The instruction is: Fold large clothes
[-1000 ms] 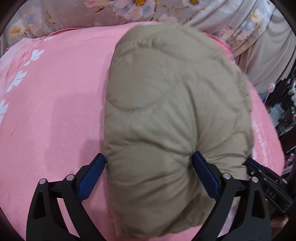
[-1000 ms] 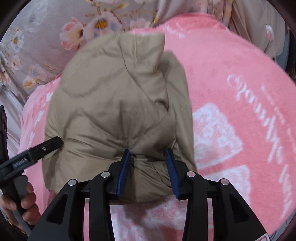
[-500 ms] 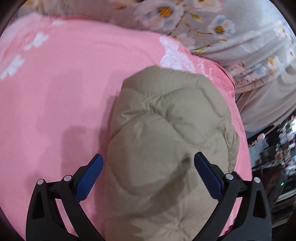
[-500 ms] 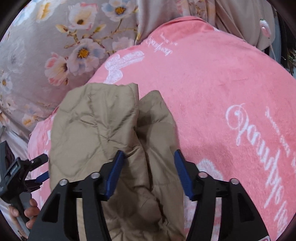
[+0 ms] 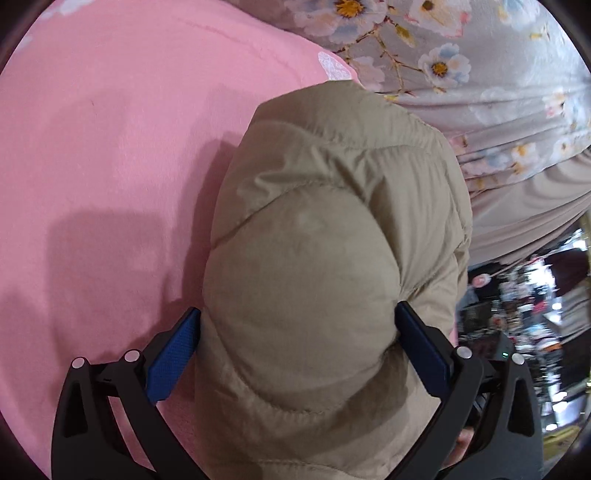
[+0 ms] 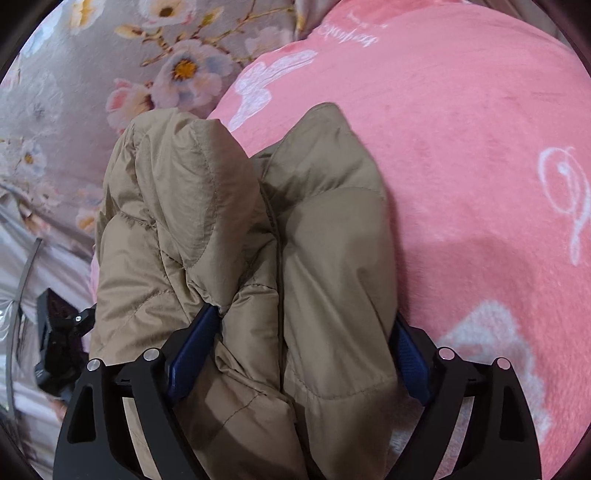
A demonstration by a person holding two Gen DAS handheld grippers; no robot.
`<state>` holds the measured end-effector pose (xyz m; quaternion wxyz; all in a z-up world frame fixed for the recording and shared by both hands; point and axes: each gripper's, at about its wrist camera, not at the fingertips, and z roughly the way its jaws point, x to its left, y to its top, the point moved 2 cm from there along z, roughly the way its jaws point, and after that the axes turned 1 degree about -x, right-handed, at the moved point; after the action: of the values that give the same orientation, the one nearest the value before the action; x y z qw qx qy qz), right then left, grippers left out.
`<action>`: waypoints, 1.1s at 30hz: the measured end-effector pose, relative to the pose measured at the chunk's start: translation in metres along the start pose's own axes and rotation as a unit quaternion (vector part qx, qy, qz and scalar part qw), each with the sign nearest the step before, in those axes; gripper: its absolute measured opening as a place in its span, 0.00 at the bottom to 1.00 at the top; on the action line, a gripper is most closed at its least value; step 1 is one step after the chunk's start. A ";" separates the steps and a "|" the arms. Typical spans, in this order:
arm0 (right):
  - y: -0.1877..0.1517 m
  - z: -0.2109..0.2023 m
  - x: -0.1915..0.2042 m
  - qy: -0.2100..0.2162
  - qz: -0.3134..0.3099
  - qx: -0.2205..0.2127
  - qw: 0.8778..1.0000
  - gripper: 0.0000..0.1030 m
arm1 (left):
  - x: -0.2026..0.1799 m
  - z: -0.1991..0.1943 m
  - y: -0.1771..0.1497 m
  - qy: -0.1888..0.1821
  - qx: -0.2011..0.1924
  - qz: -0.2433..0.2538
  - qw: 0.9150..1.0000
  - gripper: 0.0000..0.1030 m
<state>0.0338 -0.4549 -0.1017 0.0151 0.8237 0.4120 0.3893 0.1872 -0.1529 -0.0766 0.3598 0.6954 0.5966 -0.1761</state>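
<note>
Pink fleece blanket [image 5: 110, 155] covering pretty much the whole surface, soft and fuzzy, with white printing on it: cursive lettering [image 6: 352, 31] near the far edge, a white flower-ish shape [image 6: 269, 88] close to the far left corner, a swirly motif [image 6: 565, 192] toward the right edge, plus another white patch [image 6: 491, 343] nearer in. Grey floral bedsheet [image 5: 461, 66] running past the blanket's far edge, covered in pale pink, white and blue blossoms with yellow centres, and bunching into folds [image 5: 524, 192] off the right side. Blurry cluttered shelves [image 5: 535, 314] beyond that, too smeared to make anything out.
</note>
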 end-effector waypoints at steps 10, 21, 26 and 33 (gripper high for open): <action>0.017 0.025 0.008 0.104 0.009 0.053 0.993 0.61 | 0.002 0.028 0.005 -0.072 0.039 0.014 0.997 0.96; 0.004 -0.015 0.091 0.115 -0.050 -0.038 0.991 0.28 | -0.065 -0.035 0.014 0.034 -0.046 0.155 0.986 0.72; 0.003 -0.048 0.161 0.084 -0.103 -0.104 0.986 0.27 | -0.095 -0.096 0.020 0.070 -0.111 0.203 0.970 0.72; -0.005 -0.060 0.255 0.029 -0.172 -0.179 0.968 0.27 | -0.109 -0.166 0.029 0.141 -0.208 0.238 0.938 0.72</action>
<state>0.0825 -0.2932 0.0985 0.2173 0.7129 0.4709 0.4720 0.1601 -0.1129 0.1180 0.4399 0.7446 0.4814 0.1427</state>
